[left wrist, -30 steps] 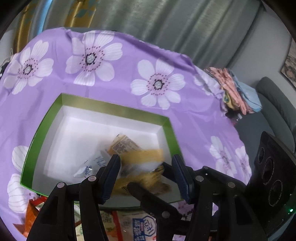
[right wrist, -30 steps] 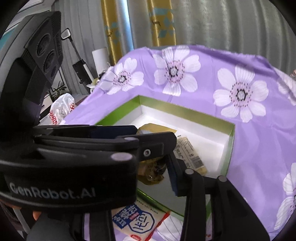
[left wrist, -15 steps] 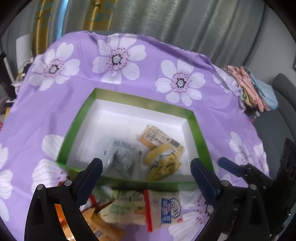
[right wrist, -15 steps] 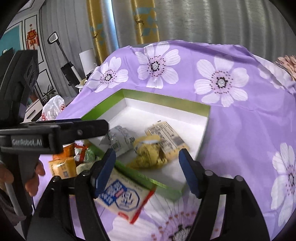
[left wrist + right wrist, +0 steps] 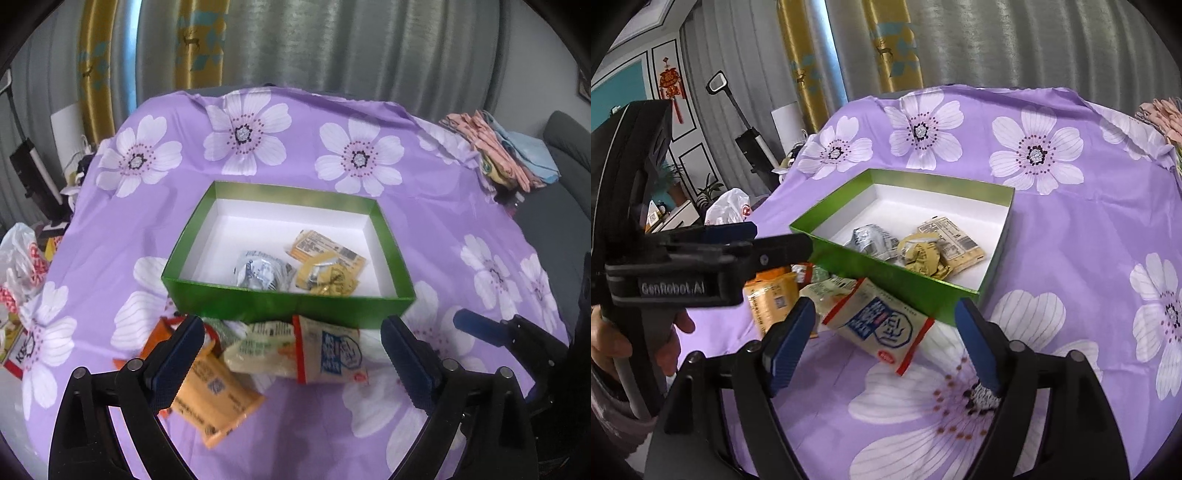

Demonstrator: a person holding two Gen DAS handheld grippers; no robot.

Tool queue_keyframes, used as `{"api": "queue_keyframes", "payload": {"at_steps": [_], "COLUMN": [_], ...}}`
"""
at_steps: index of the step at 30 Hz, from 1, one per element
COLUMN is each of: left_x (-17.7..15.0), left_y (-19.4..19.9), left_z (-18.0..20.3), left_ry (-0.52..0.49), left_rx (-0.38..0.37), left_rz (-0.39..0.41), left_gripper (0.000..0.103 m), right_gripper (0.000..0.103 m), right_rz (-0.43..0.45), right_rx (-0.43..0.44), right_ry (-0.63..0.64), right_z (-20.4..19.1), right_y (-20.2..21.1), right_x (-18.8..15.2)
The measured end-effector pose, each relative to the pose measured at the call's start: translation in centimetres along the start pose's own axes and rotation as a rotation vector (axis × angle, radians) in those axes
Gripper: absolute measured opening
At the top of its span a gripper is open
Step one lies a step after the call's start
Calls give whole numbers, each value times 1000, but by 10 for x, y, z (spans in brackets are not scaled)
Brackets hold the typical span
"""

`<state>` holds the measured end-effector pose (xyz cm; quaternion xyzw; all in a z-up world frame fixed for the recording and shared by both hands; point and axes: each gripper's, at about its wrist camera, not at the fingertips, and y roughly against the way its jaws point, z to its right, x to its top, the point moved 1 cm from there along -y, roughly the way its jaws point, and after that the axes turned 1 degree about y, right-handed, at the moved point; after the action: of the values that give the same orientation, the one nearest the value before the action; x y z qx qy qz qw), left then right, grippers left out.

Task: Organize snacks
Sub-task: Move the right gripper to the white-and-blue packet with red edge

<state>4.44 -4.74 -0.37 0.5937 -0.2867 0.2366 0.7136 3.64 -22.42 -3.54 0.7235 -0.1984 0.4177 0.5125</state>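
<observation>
A green box (image 5: pixel 288 304) with a white inside sits on the purple flowered cloth. In it lie a silver packet (image 5: pixel 260 271), a crumpled yellow packet (image 5: pixel 327 278) and a flat tan packet (image 5: pixel 325 247). In front of the box lie loose snacks: a white packet with red ends and blue print (image 5: pixel 330 350), a pale packet (image 5: pixel 258 352) and an orange packet (image 5: pixel 210 395). My left gripper (image 5: pixel 291 358) is open and empty above this pile. My right gripper (image 5: pixel 884 336) is open and empty over the white packet (image 5: pixel 881 325). The box shows in the right wrist view (image 5: pixel 886 275).
The left gripper body (image 5: pixel 683 266) stands to the left in the right wrist view. Folded cloths (image 5: pixel 498 151) lie at the table's far right edge. A white plastic bag (image 5: pixel 20 266) and boxes sit off the table's left edge. Curtains hang behind.
Both grippers have pulled back and up from the box and opened wide. The yellow packet, held over the box a second ago, now lies inside it.
</observation>
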Motion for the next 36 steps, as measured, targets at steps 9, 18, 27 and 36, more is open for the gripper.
{"api": "queue_keyframes", "payload": {"at_steps": [9, 18, 27, 36], "left_x": [-9, -17, -26, -30], "left_y": [28, 33, 15, -8], "left_z": [14, 20, 21, 19], "left_ry": [-38, -52, -60, -60], "left_rx": [-3, -14, -16, -25], "left_rz": [39, 41, -4, -47], "left_gripper": [96, 97, 97, 97], "right_gripper": [82, 85, 85, 85], "right_rz": [27, 25, -40, -95], "right_rx": [9, 21, 40, 63], "right_ry": [11, 16, -25, -61], "right_z": [-15, -20, -13, -2], "right_y": [27, 34, 9, -18], "right_x": [-7, -14, -29, -39]}}
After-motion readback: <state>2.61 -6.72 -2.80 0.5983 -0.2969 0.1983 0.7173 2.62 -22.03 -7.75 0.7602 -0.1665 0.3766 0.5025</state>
